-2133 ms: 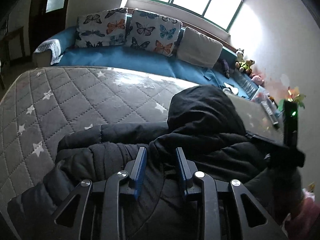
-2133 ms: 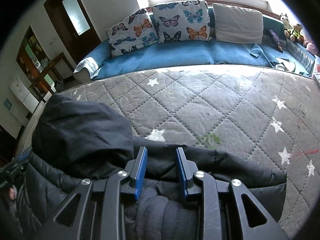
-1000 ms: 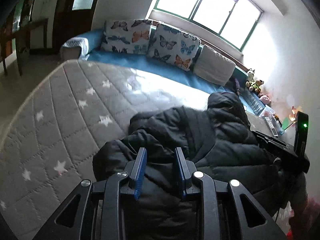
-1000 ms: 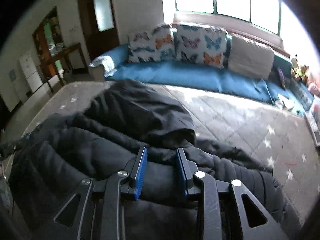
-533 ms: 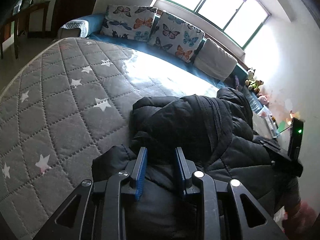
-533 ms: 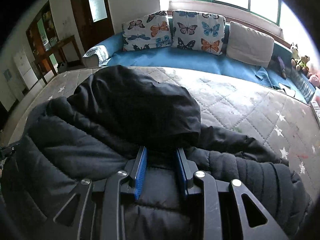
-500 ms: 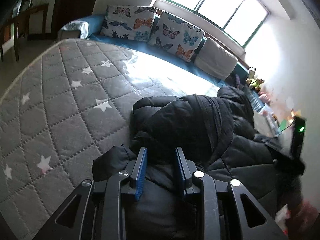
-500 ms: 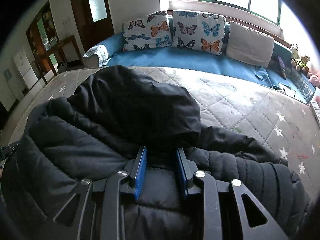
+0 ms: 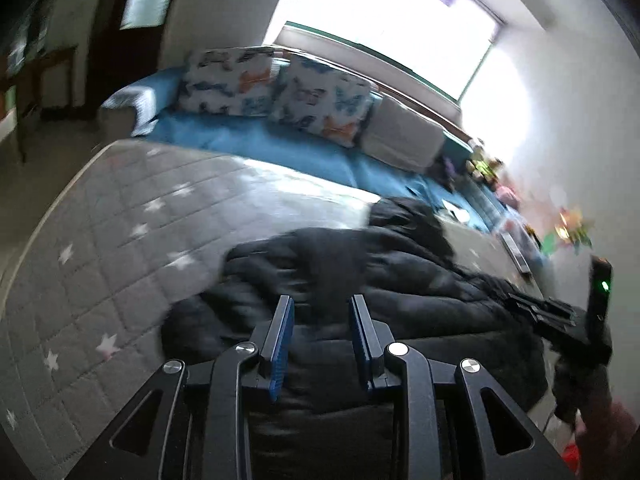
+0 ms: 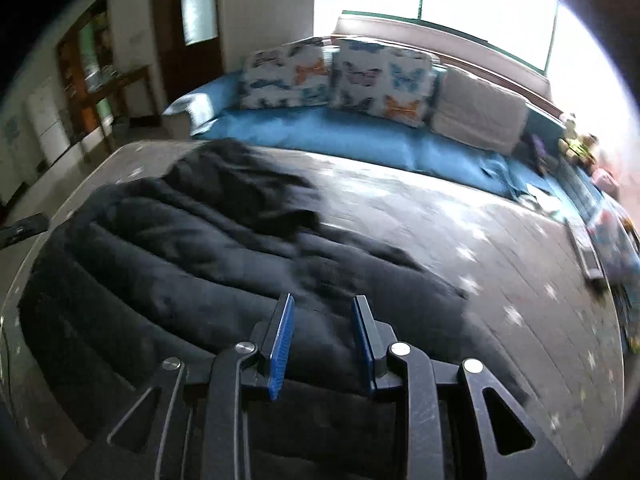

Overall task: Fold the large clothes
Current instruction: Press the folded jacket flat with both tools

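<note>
We note black linkage arms with silver pivot screws and blue-faced fingers on both the left gripper (image 9: 322,316) and right gripper (image 10: 323,316).

Left gripper (image 9: 322,312) and right gripper (image 10: 324,312) both angle downward, each pair of blue-padded jaws narrowly parted, whether gripping unclear.

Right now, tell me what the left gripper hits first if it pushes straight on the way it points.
The black jacket. The left gripper points down into its puffy bulk, which fills the gap between the jaws and lies just ahead. Blur hides whether the pads already pinch fabric.
</note>
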### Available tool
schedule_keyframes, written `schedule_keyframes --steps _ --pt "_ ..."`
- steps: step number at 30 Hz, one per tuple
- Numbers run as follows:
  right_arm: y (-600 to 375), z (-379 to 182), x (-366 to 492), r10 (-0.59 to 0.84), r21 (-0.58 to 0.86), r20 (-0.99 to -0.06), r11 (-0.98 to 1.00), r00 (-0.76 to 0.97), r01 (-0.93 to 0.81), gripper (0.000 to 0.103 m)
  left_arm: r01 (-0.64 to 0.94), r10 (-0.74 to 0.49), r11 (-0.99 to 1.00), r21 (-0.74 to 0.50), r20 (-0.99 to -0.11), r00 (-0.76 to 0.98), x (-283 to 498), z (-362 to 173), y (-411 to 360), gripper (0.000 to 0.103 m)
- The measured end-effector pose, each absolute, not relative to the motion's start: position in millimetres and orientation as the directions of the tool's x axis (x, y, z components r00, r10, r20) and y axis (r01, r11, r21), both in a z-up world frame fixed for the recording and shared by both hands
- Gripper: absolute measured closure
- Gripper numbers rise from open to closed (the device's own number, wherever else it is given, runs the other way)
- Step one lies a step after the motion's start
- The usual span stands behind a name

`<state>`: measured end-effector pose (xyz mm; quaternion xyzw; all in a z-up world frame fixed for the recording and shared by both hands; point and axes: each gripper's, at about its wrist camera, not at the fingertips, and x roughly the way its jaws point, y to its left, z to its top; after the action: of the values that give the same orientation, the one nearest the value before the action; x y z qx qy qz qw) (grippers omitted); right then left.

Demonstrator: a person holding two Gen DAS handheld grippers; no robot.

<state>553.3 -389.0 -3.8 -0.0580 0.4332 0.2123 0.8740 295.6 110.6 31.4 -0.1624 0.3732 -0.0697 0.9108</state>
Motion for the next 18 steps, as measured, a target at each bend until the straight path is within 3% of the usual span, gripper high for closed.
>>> schedule_keyframes --steps 4,12,18 --pt "-407.6 -17.5 557.2 0.328 0.131 -0.789 0.916 0.52 -0.379 0.071 0.065 -0.299 0.936 -0.346 -0.686 0.664 324.5 26.8 73.6 0.071" --pt "-401.9 -44.1 558.7 0.321 0.118 -0.804 0.911 0.5 -0.396 0.071 0.037 -0.335 0.926 -0.375 -0.774 0.538 376.3 -16.7 49.9 0.071" --pt "-406.6 -32.2 552.6 0.314 0.095 -0.789 0.911 0.528 -0.401 0.07 0.041 -0.275 0.951 -0.307 -0.777 0.566 365.1 -9.1 40.1 0.071"
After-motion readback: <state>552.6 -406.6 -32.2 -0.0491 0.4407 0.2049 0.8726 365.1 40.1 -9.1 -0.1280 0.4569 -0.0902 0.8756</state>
